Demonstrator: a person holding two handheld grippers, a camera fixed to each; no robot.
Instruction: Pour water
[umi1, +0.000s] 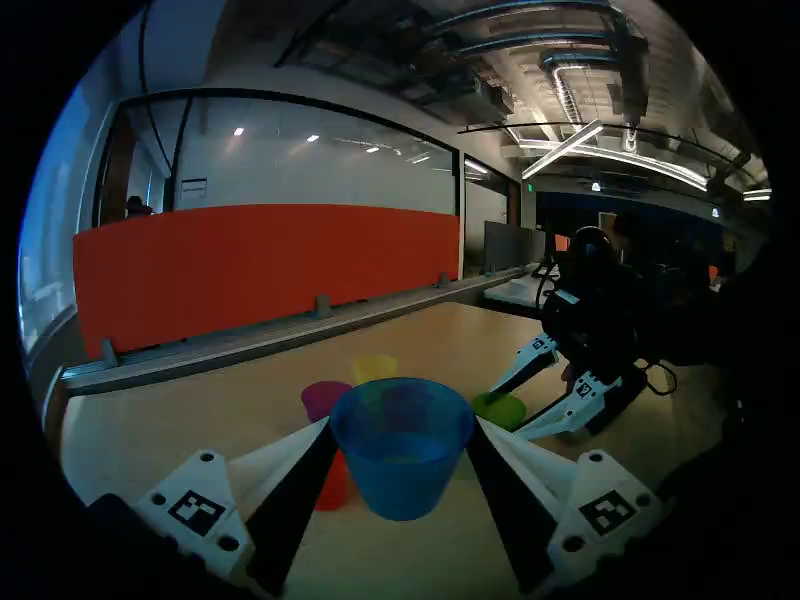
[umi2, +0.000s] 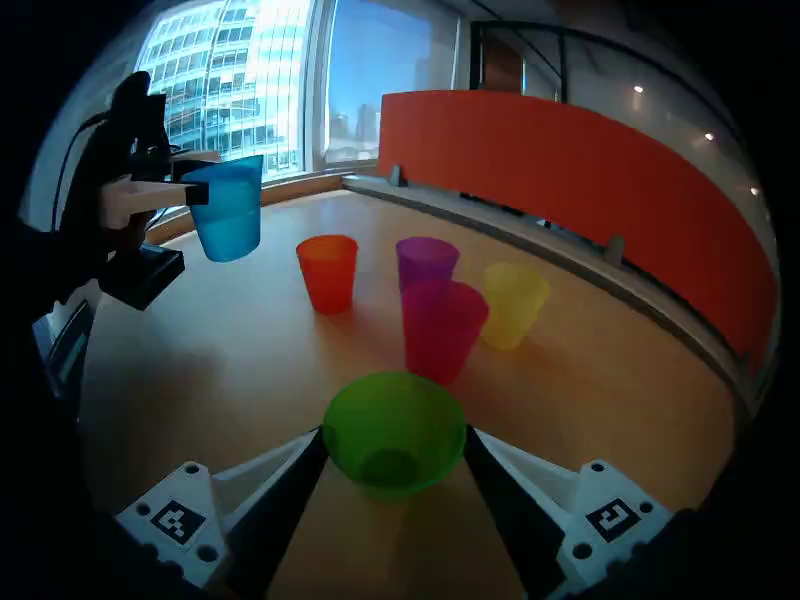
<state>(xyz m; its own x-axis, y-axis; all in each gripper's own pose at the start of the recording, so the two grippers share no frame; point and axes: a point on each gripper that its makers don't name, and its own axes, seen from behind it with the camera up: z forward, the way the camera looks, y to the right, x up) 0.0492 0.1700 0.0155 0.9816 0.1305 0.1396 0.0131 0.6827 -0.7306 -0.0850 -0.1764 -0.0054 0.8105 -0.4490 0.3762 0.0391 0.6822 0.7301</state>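
Wooden table (umi2: 200, 340) with six cups by my count, one per colour: four standing and two gripped. Left gripper (umi1: 400, 430) is clenched on the blue cup (umi1: 402, 475), which is upright, raised off the table and well left of the magenta cup (umi2: 443, 330). Right gripper (umi2: 394, 435) is clamped on the green cup (umi2: 392, 415), just in front of the magenta cup. Orange cup (umi2: 327, 270) is left of magenta, purple cup (umi2: 427, 260) is close behind it, and yellow cup (umi2: 513, 300) is just right of it. I can't tell if either held cup has water. Right gripper view gives me windows (umi2: 240, 70); left gripper view gives me ceiling lights (umi1: 565, 148).
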